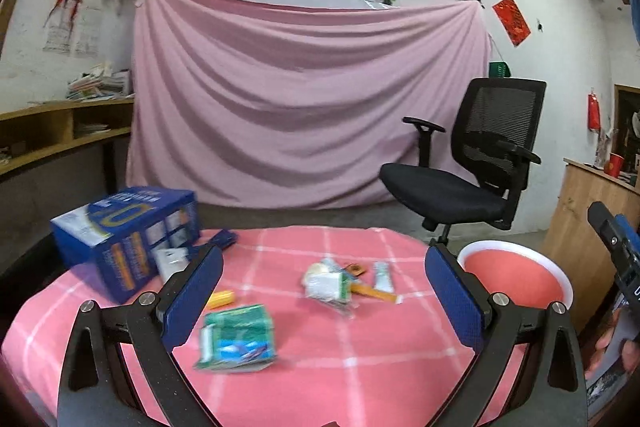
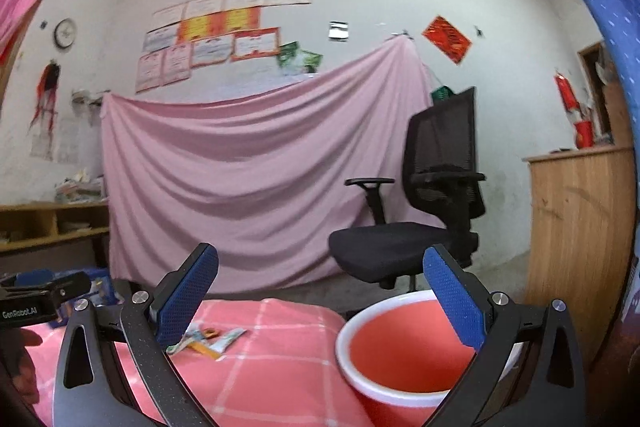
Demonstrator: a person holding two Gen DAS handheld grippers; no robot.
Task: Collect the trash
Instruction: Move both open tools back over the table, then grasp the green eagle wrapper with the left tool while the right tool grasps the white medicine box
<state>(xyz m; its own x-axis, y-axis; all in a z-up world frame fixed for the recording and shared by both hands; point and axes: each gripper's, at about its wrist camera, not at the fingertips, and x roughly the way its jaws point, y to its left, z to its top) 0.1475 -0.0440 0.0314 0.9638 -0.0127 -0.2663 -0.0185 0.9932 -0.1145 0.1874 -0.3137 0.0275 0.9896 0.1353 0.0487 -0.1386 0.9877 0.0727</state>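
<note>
Left wrist view: the left gripper (image 1: 324,303) is seen at lower centre with its blue pads spread wide and nothing between them. Beyond it the trash is scattered over a pink checked cloth (image 1: 360,347). A crumpled green wrapper (image 1: 240,339) lies lower centre, just right of the left pad. A small yellow piece (image 1: 221,299) lies just above it. A clump of wrappers (image 1: 328,285) is found at mid-frame, with an orange strip (image 1: 372,291) and a white sachet (image 1: 383,275) touching or just beside it. A blue box (image 1: 128,239) stands at the left, a small white packet (image 1: 170,261) against its foot. The red bin (image 1: 516,279) with a white rim sits at the right edge of the cloth.

In the right wrist view the right gripper (image 2: 320,303) is likewise held wide apart and empty, the bin (image 2: 400,351) below its right pad at lower right; nothing can be made out inside the part of the bin that is visible.

The wrappers are judged to be light, thin and limp, likely slick film that will crush and may slide out of a shallow pinch. The green wrapper would best be taken across its raised, crumpled middle, not at a flat edge lying on the cloth. The clump is best gripped at its bulkiest fold so that the pads meet material, not cloth. Flat strips may need an edge lifted first. The box looks stiff; whether it is full cannot be told.
</note>
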